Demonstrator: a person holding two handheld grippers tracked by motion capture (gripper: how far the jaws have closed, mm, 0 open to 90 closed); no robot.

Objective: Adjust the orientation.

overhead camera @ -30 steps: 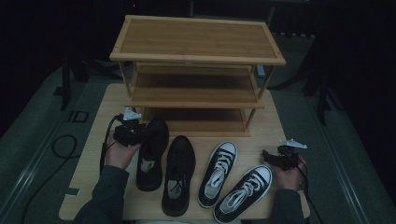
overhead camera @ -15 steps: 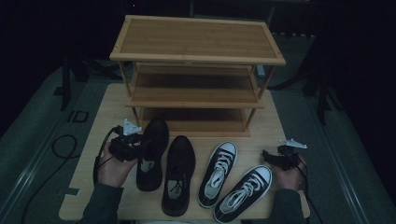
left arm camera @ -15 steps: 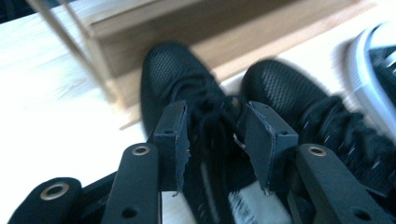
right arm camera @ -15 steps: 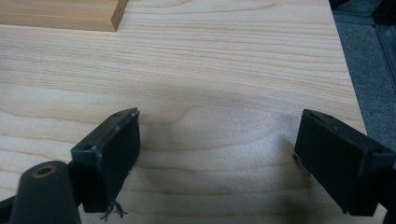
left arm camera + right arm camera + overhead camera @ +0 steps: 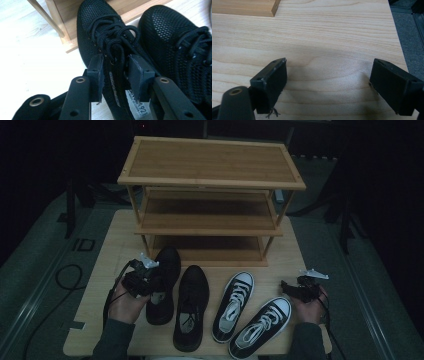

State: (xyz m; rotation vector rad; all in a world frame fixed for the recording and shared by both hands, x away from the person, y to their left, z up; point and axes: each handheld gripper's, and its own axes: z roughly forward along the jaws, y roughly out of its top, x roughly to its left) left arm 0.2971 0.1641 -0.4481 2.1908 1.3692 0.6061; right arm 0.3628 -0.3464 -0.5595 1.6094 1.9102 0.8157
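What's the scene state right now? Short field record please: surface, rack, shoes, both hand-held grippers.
surface: wooden table
rack: three-tier wooden shoe rack at the far side, shelves bare
shoes: left black mesh shoe, right black mesh shoe, two black-and-white sneakers, all on the table before the rack
left hand-held gripper: jaws have just been closing around the left black mesh shoe's tongue, small gap remains
right hand-held gripper: jaws wide open above bare table, right of the sneakers

A light wooden table (image 5: 105, 250) carries a three-tier bamboo shoe rack (image 5: 210, 195), two black shoes (image 5: 162, 285) and two black-and-white sneakers (image 5: 234, 306).
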